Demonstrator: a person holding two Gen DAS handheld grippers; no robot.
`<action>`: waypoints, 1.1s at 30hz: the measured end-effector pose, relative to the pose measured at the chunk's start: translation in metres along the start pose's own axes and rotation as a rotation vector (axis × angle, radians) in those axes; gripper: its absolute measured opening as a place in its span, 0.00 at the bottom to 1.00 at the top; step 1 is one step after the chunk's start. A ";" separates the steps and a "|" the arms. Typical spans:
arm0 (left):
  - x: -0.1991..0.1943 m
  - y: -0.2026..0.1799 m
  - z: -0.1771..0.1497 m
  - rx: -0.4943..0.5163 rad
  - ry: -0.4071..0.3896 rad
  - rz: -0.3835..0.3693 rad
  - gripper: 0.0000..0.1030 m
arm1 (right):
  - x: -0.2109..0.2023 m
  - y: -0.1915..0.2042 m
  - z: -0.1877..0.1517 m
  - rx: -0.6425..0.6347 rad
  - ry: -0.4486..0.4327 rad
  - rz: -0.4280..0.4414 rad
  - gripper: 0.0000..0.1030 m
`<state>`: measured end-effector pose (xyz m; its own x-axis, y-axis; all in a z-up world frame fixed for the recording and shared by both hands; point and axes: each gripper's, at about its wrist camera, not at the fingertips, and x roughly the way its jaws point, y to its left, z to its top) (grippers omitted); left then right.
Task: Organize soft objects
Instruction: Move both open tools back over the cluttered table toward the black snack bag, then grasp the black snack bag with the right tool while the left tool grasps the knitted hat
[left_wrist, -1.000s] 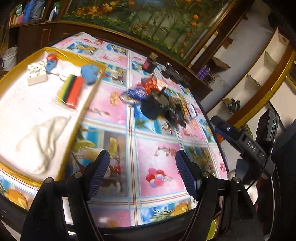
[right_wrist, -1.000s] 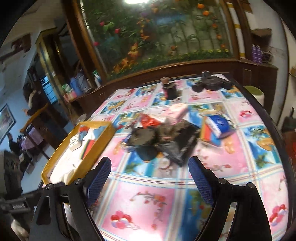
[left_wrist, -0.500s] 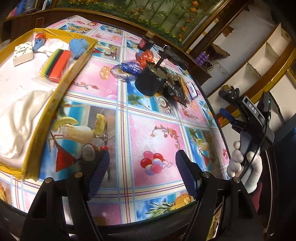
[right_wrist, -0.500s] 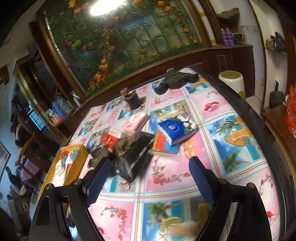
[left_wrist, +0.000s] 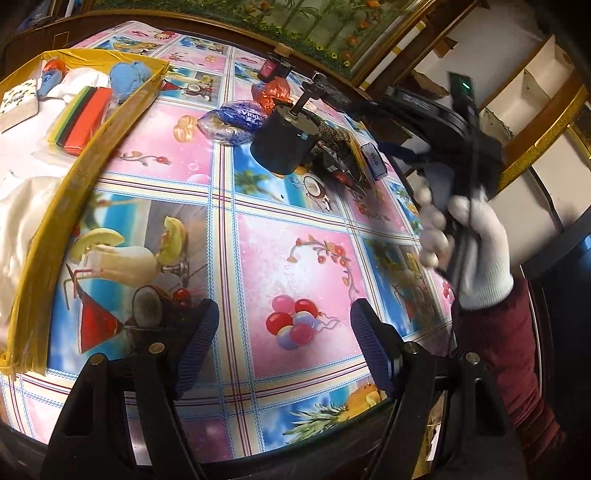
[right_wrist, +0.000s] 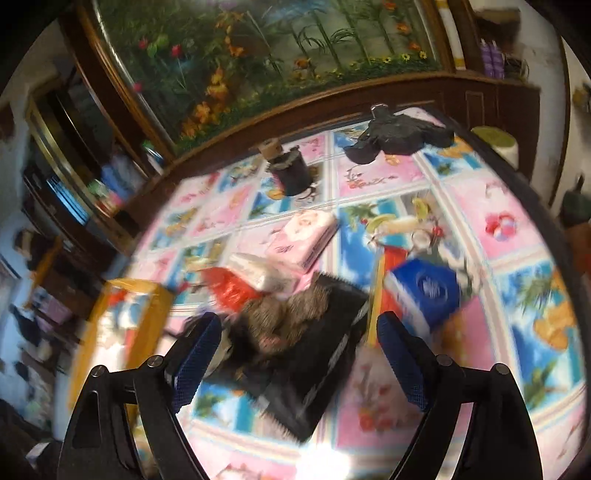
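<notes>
A yellow tray (left_wrist: 92, 162) at the left holds a white cloth (left_wrist: 18, 206), a striped cloth (left_wrist: 83, 118) and a blue soft toy (left_wrist: 129, 75). A pile mid-table has a blue packet (left_wrist: 236, 118), a red packet (left_wrist: 273, 92) and a black pot (left_wrist: 284, 146). My left gripper (left_wrist: 282, 343) is open and empty over the near table. My right gripper (right_wrist: 297, 350) is open and empty just above a brown furry object (right_wrist: 284, 317) on a black bag (right_wrist: 317, 369). It also shows in the left wrist view (left_wrist: 454, 147), held by a white-gloved hand.
A blue tissue pack (right_wrist: 424, 291), a pink tissue pack (right_wrist: 303, 236), a white packet (right_wrist: 258, 273) and a red packet (right_wrist: 229, 288) lie around the pile. A dark bottle (right_wrist: 291, 173) and a black item (right_wrist: 399, 136) sit at the far edge. The tray also shows at left (right_wrist: 122, 325).
My right gripper has moved in over the pile, low above the furry object; its view is blurred. My left gripper has shifted nearer the table and a little right.
</notes>
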<state>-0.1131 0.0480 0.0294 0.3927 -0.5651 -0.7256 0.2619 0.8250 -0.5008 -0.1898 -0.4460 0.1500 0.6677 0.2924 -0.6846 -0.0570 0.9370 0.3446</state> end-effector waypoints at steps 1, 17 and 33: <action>-0.001 0.001 0.000 -0.002 -0.001 0.001 0.71 | 0.012 0.005 0.010 -0.018 0.011 -0.039 0.83; -0.006 0.004 -0.002 -0.033 -0.006 -0.023 0.71 | 0.034 0.016 -0.006 -0.131 0.234 0.044 0.40; -0.022 0.006 -0.010 -0.061 -0.046 0.012 0.71 | -0.053 -0.004 -0.092 -0.110 0.219 0.187 0.60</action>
<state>-0.1284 0.0651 0.0375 0.4356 -0.5533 -0.7100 0.2035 0.8289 -0.5210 -0.2934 -0.4482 0.1259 0.4633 0.4846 -0.7419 -0.2518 0.8747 0.4141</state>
